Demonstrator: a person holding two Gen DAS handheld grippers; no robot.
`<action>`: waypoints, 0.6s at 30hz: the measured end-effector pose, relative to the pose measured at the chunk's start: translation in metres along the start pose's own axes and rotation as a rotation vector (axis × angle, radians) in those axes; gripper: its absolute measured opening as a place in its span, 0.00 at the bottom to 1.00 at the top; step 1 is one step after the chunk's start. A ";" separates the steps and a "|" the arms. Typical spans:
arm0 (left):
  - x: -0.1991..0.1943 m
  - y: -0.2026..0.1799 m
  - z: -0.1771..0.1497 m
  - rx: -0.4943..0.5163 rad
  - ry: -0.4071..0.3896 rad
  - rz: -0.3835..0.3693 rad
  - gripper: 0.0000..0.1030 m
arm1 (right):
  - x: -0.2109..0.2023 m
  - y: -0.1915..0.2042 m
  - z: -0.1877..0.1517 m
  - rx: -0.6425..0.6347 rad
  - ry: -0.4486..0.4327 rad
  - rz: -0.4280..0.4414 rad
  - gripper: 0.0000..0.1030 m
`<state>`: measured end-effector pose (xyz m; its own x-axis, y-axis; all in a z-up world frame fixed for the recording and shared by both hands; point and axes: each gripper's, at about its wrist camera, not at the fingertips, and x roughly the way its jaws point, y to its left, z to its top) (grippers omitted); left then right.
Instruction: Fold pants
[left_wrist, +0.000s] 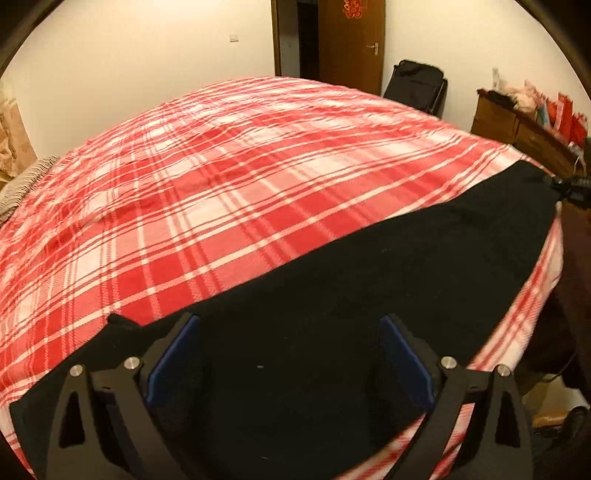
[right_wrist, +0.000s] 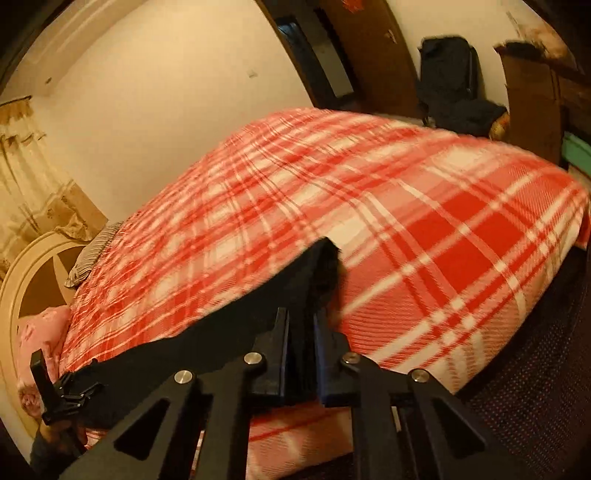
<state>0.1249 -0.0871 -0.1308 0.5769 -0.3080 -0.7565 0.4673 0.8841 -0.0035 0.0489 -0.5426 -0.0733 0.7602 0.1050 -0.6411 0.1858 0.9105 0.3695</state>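
Writing: a red paper ornament (left_wrist: 352, 8) hangs on the brown door (left_wrist: 351, 44) at 12 o'clock in the left view; its characters are too small to read. No brand or label shows elsewhere.
Left claw (left_wrist: 290, 356): jaws wide apart, blue pads (left_wrist: 173, 354) bare, nothing between them; it hovers over the pants.
Right claw (right_wrist: 301, 350): jaws nearly together, pinching a bunched end of the pants, which sticks out past the tips toward 12 o'clock.
Pants (left_wrist: 332, 288): black, stretched in a long band along the near edge of the bed, running from 7 o'clock up to 3 o'clock in the left view, where the right claw (left_wrist: 570, 186) grips the far end. In the right view the band (right_wrist: 192, 339) runs down to 8 o'clock, where the left claw (right_wrist: 61, 397) shows.
Surface: a bed under a red and white plaid blanket (left_wrist: 229, 192).
Room: cream walls, a wall switch (left_wrist: 233, 37) at 11 o'clock, a black bag (left_wrist: 415, 85) by the door, a wooden dresser (left_wrist: 517, 129) at 2 o'clock, a curved headboard (right_wrist: 22, 280) and pink pillow (right_wrist: 40, 339) at 9 o'clock in the right view.
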 end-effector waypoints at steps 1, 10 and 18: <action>-0.002 -0.003 0.001 0.002 -0.001 -0.012 0.97 | -0.003 0.008 0.000 -0.021 -0.011 -0.003 0.12; -0.008 -0.016 0.011 0.012 -0.015 -0.061 0.97 | -0.015 0.107 -0.013 -0.306 -0.062 0.009 0.12; -0.005 -0.026 0.016 0.022 -0.011 -0.099 0.96 | 0.042 0.190 -0.067 -0.567 0.065 0.021 0.12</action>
<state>0.1205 -0.1147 -0.1167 0.5350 -0.3972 -0.7456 0.5367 0.8414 -0.0632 0.0752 -0.3382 -0.0750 0.7173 0.1330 -0.6840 -0.2051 0.9784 -0.0248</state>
